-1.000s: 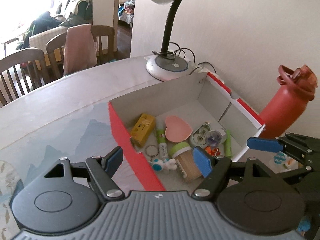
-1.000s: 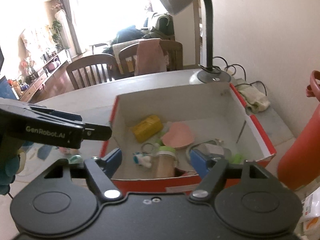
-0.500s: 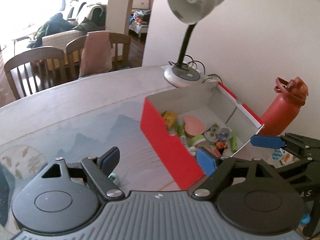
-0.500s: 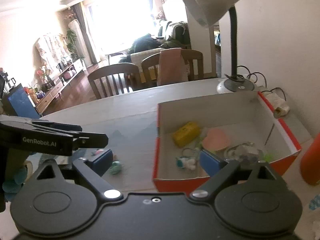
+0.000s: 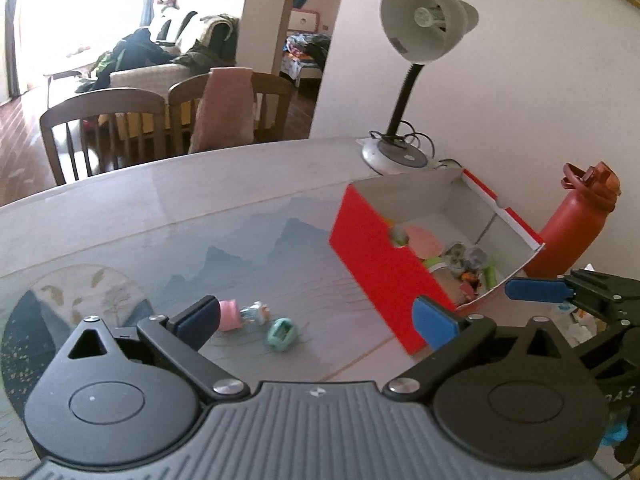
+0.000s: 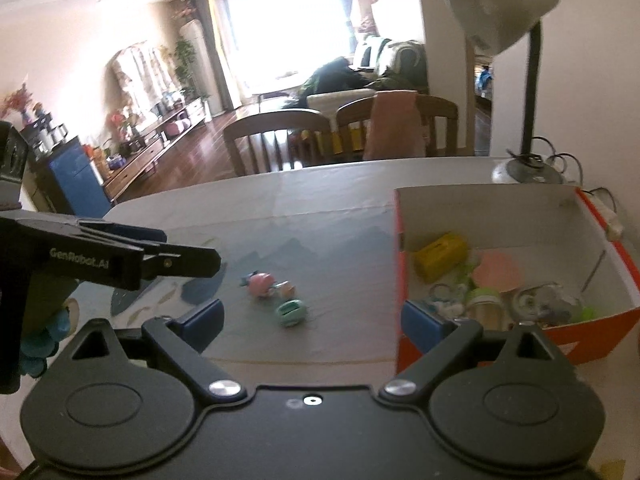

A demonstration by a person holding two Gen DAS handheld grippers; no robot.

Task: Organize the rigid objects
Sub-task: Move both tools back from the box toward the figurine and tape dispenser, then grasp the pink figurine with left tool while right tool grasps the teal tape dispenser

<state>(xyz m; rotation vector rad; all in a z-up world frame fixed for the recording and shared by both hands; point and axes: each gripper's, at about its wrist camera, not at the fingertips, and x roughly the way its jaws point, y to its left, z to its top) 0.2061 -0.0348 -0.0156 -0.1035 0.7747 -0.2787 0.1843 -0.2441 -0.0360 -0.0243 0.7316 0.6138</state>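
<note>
A red cardboard box (image 5: 380, 256) with a white inside stands on the table and holds several small items, among them a yellow block (image 6: 440, 256) and a pink heart (image 6: 498, 274). Left of the box, three small toys lie loose on the table mat: a pink one (image 5: 230, 314), a clear one (image 5: 256, 312) and a mint-green one (image 5: 281, 333). My left gripper (image 5: 316, 320) hovers just short of these toys, its jaws opening with nothing between them. My right gripper (image 6: 314, 318) is open and empty, facing the same toys (image 6: 292, 312) and the box's left wall (image 6: 400, 264).
A white desk lamp (image 5: 424, 32) with its base and cables stands behind the box. A red water bottle (image 5: 576, 224) is by the wall at the right. Wooden chairs (image 5: 120, 128) line the table's far edge. The left gripper's body (image 6: 120, 258) crosses the right wrist view.
Both grippers have drawn back and to the left, away from the box. The box now sits to the right and the loose toys have come into view. Both pairs of jaws stand wider.
</note>
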